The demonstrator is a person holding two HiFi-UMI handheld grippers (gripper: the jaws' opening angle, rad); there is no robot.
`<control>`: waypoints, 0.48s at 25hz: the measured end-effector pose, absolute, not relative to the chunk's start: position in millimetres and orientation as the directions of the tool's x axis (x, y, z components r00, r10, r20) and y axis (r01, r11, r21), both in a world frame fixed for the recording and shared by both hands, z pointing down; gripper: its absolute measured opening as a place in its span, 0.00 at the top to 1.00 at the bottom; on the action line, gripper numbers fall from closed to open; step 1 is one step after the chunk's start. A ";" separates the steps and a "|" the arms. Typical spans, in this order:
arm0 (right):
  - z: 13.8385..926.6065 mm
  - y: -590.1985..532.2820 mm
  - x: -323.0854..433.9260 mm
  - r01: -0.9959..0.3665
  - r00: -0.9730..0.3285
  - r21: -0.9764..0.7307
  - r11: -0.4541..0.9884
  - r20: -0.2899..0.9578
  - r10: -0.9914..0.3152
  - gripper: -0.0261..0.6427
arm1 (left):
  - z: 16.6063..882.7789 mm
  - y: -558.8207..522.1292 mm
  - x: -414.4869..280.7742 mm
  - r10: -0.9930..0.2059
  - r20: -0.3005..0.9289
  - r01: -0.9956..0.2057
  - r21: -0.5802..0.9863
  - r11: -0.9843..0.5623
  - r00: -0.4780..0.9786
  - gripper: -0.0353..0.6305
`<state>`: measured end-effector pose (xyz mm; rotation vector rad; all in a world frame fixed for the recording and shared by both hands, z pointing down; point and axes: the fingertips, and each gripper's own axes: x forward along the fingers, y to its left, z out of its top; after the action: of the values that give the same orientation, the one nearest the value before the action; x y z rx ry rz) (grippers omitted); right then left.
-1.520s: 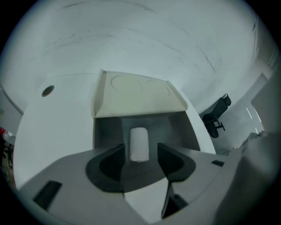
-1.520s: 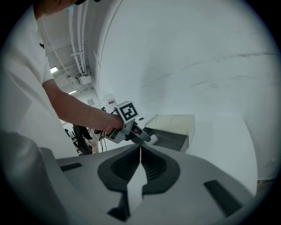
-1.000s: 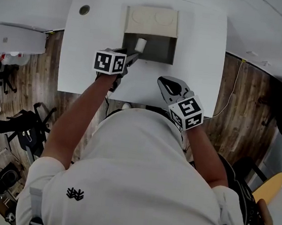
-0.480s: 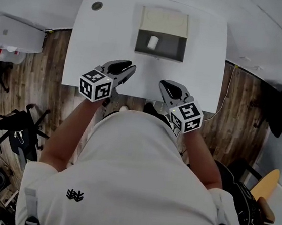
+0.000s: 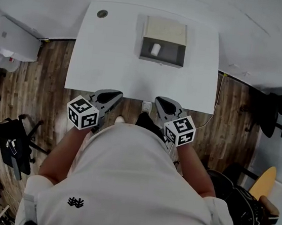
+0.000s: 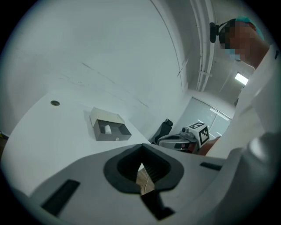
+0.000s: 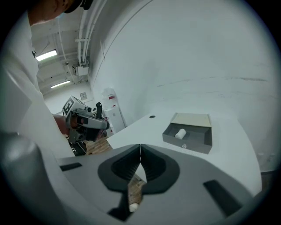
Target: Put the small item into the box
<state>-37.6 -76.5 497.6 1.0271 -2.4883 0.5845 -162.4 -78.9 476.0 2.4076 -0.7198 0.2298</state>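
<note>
Left tongs [image 5: 117,96], right tongs [image 5: 158,101] closed — small item [image 5: 155,49] lengthwise toward box lid [image 5: 165,30]

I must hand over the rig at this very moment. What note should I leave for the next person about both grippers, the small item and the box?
Left gripper: jaws shut, nothing between them, at the near edge of the table.
Right gripper: jaws shut, empty, beside the left one.
Small item: a white cylinder lying inside the open box, at the table's far side.
Done: the item is in the box.
Left: nothing that the pictures show.
</note>
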 end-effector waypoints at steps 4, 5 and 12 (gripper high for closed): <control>502.7 -61.1 -43.6 -0.730 -0.660 -0.248 0.637 0.497 -0.563 0.95 | 480.2 -63.5 -161.8 -0.416 0.348 -0.540 0.466 -0.700 0.840 0.94; 503.6 -57.2 -45.2 -0.728 -0.661 -0.247 0.640 0.500 -0.559 0.95 | 481.3 -60.0 -161.3 -0.410 0.360 -0.541 0.448 -0.712 0.838 0.94; 501.3 -35.1 -66.8 -0.714 -0.671 -0.236 0.659 0.499 -0.548 0.95 | 482.4 -38.4 -173.4 -0.403 0.370 -0.538 0.424 -0.728 0.837 0.94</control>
<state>-66.8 -35.1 501.3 0.9929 -2.4907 0.5915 -173.4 -38.4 482.4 2.4873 -0.6897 0.3430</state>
